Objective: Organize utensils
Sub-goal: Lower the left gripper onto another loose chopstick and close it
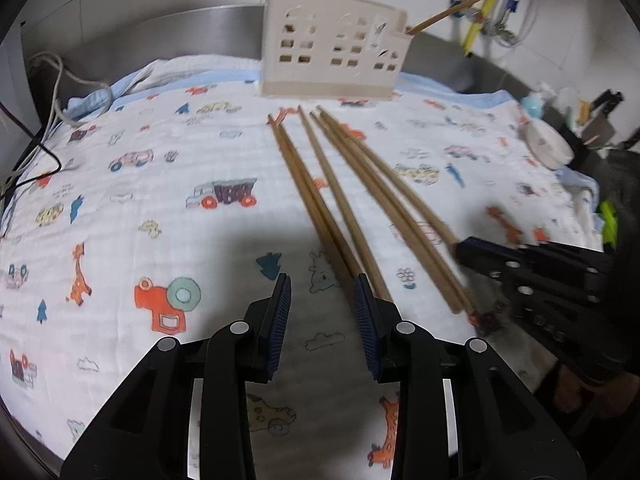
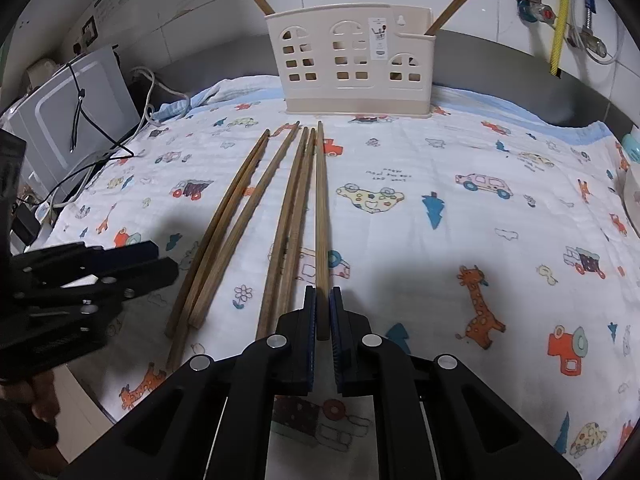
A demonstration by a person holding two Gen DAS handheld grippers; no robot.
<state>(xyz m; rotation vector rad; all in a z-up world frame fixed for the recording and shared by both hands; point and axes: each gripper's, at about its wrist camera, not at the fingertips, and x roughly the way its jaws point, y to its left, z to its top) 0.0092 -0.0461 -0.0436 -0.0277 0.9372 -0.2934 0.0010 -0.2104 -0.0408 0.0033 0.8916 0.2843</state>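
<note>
Several wooden chopsticks (image 2: 256, 216) lie side by side on a cartoon-print cloth (image 2: 460, 224), pointing at a beige utensil holder (image 2: 352, 64) at the back, which has two chopsticks standing in it. My right gripper (image 2: 322, 294) is shut on the near end of the rightmost chopstick (image 2: 321, 208). My left gripper (image 1: 322, 286) is open and empty, just left of the chopsticks' near ends (image 1: 320, 208). The holder also shows in the left wrist view (image 1: 332, 48), and the right gripper (image 1: 460, 246) appears there at the right.
A white appliance (image 2: 72, 120) with cables stands at the left edge. Pipes and a yellow hose (image 2: 558, 16) hang on the tiled wall at the back right. A white bowl (image 1: 548, 146) and small items sit at the right.
</note>
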